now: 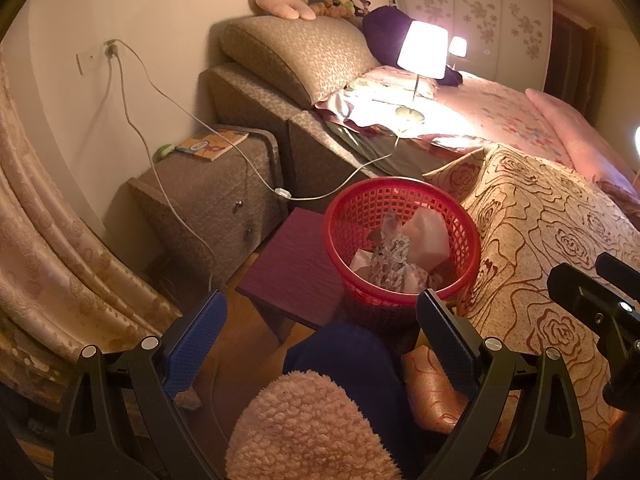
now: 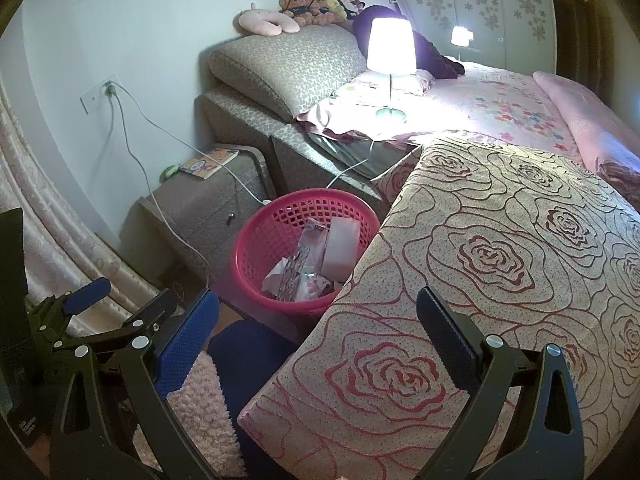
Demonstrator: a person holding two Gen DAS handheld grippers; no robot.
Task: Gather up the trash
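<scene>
Left claw (image 1: 320, 336) is spread wide with nothing between its blue pads, and my right claw (image 2: 318, 336) is spread just as wide and equally bare. Dead ahead of the left claw, just past its fingertips, sits the red basket (image 1: 460, 224); from the right claw it lies ahead and a touch to the left. Inside it I make out crumpled trash (image 1: 394, 258): a patterned wrapper, a pale plastic bag, some white paper. The basket rests on a purple stool (image 1: 288, 264), tight against the rose-patterned bedspread (image 2: 500, 248) that fills the space under and ahead of the right claw.

My read: the litter I can see is already binned, so I'm between pickups or close to done. The next move calls for scanning for anything loose, then bringing one claw down over it.

Hard to call: the floor beneath both claws is blocked by a fluffy pink slipper (image 1: 308, 424) and a dark blue trouser leg, so I can't say whether any scraps lie there. The basket's bottom is buried under its contents.
</scene>
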